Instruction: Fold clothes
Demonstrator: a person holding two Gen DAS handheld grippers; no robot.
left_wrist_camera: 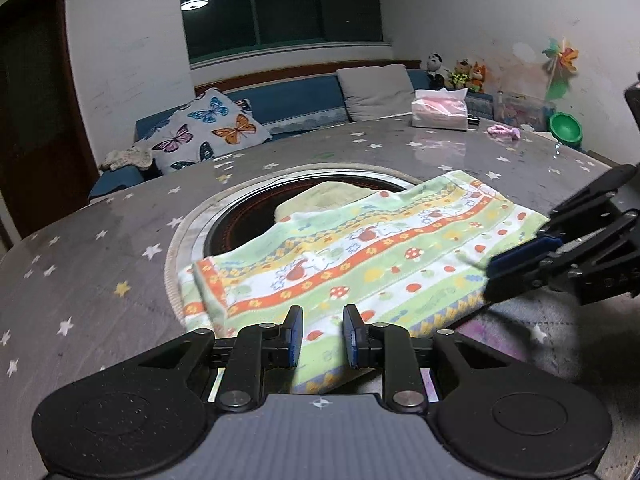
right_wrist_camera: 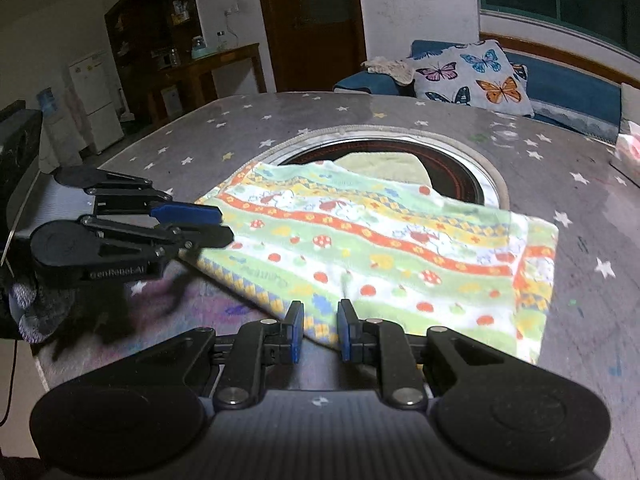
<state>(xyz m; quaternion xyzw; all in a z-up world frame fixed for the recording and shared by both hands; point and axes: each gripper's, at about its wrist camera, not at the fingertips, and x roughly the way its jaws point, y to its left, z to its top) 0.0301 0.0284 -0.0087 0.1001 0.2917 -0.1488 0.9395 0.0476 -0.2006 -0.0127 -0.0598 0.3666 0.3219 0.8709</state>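
Note:
A folded patterned cloth (left_wrist_camera: 360,256) with green, orange and white stripes and mushrooms lies on the grey star-print table, partly over a round dark inset. It also shows in the right wrist view (right_wrist_camera: 380,248). My left gripper (left_wrist_camera: 322,332) is open, its jaws straddling the cloth's near edge. It shows at the left in the right wrist view (right_wrist_camera: 224,226). My right gripper (right_wrist_camera: 319,330) is open at the cloth's near edge. It shows at the right in the left wrist view (left_wrist_camera: 490,276), at the cloth's right corner.
A round dark inset (left_wrist_camera: 256,216) sits in the middle of the table (left_wrist_camera: 80,264), holding a pale yellow cloth (left_wrist_camera: 324,196). A tissue box (left_wrist_camera: 440,114), a pink item (left_wrist_camera: 504,132) and a green bowl (left_wrist_camera: 566,128) stand far right. A sofa with a butterfly pillow (left_wrist_camera: 208,128) is behind.

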